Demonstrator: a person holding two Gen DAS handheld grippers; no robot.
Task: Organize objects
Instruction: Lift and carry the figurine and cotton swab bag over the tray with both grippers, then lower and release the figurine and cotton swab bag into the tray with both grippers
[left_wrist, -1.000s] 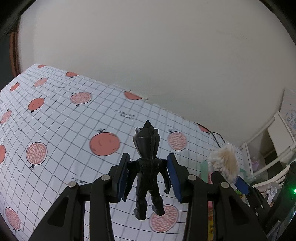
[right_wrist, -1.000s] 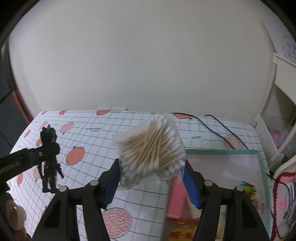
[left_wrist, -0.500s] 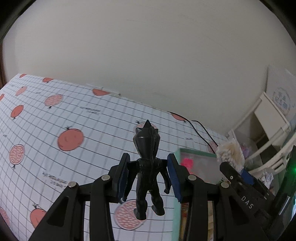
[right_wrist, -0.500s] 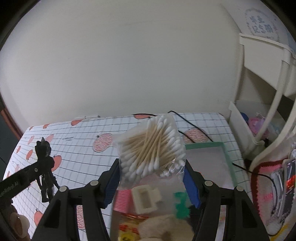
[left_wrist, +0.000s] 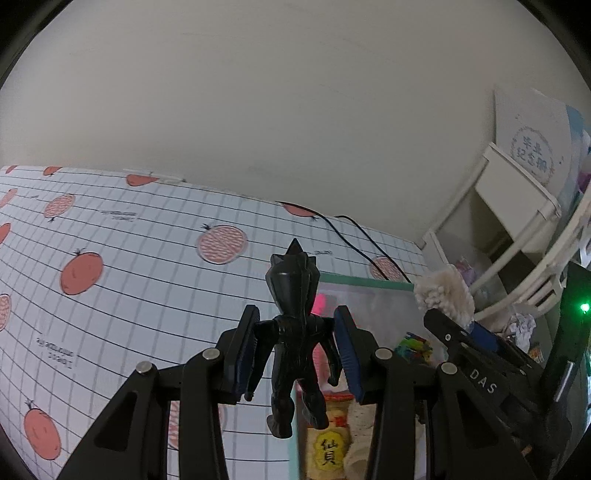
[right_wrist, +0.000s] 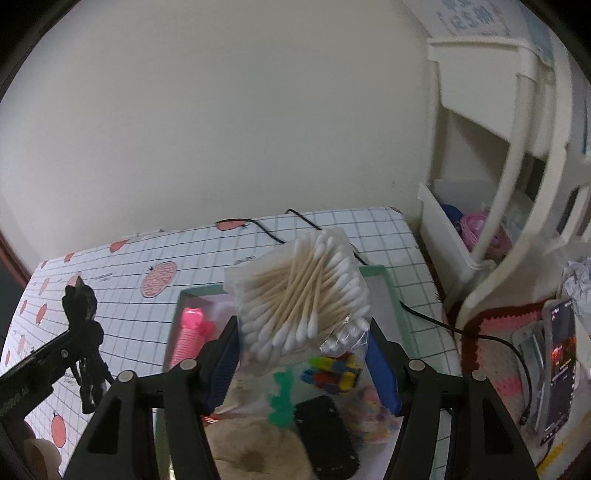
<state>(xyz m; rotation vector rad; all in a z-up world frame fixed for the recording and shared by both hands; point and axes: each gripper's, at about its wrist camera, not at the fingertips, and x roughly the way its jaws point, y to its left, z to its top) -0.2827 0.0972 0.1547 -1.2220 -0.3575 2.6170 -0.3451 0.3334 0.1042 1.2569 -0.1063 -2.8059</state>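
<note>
The left gripper is clamped on a black toy figure at its arms and torso. The figure stands upright between the blue pads, head toward the top of the frame and feet hanging below the fingers, so its long axis runs along the fingers. The right gripper holds a clear bag of cotton swabs, the pads pressing the bag's lower sides; the swabs lie slanted, from lower left to upper right of the frame.

The coming move probably turns on the green-rimmed bin. In the right wrist view it lies directly under and beyond the bag, already holding a pink toy, colored blocks and a black case. In the left wrist view the bin's rim sits to the right of the figure, whose feet hang about over the near-left edge (fisheye bend makes this uncertain). The right hand looks nearer to a drop; the figure probably needs to shift rightward in its frame first.
</note>
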